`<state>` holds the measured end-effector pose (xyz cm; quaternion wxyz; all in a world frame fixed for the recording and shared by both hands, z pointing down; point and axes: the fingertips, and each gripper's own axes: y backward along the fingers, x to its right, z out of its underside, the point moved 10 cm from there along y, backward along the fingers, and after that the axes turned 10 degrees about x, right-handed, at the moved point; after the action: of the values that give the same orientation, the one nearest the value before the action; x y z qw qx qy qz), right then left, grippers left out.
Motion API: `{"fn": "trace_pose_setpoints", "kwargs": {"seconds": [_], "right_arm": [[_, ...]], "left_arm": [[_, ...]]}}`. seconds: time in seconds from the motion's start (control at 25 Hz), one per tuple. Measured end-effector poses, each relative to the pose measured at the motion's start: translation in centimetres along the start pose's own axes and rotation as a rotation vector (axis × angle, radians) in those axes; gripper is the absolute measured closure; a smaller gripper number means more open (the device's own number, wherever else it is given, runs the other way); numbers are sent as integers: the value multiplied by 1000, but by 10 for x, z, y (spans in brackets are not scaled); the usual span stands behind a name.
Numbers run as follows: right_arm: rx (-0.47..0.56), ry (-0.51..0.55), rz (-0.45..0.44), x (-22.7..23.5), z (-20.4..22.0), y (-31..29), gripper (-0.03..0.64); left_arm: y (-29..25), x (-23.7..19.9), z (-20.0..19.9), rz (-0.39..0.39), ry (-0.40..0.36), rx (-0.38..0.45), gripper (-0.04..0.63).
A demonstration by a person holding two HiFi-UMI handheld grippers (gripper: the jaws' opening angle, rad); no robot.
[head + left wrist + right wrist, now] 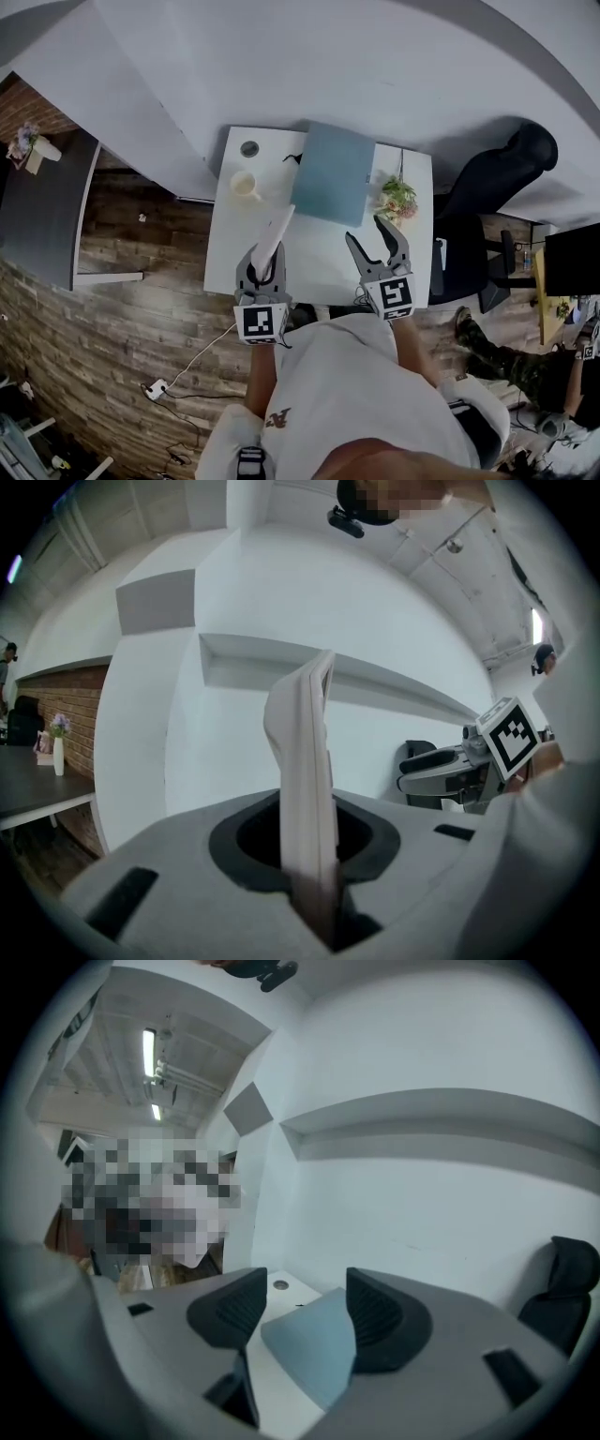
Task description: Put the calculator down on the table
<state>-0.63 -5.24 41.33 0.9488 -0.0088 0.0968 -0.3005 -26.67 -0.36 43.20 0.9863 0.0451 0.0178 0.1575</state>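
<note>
Calculator (273, 234) clamped edge-on in our left hand-held gripper (265, 261), held over the near part of the white tabletop (319, 272), our right hand-held gripper (366, 232) released, jaws apart on nothing, blue-grey laptop (333, 173) lying beyond it.

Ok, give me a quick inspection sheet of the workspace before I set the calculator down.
Surface: white table, near half looks bare.
Job's things: calculator off the table, edge-on in the left hand-held gripper.
Clutter: blue-grey laptop, cup, flowers, round grommet, all on the far half.
Grippers: left shut on calculator; right hand-held gripper open, empty.
Cables: white lead and plug on the floor, left.
Surroundings: black chair at right, wood floor.
</note>
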Motion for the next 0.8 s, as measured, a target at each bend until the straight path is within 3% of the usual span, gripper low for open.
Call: {"fn": "trace_pose_setpoints", "kwargs": {"seconds": [0.28,0.8], "right_arm": [[-58,-28,10,15,21,-1,350],[-131,-83,-80,31,61,-6,354]], "left_arm": [[-23,9,24,40,44,-62,515],[-49,38,65,44,98,-187,515]]}}
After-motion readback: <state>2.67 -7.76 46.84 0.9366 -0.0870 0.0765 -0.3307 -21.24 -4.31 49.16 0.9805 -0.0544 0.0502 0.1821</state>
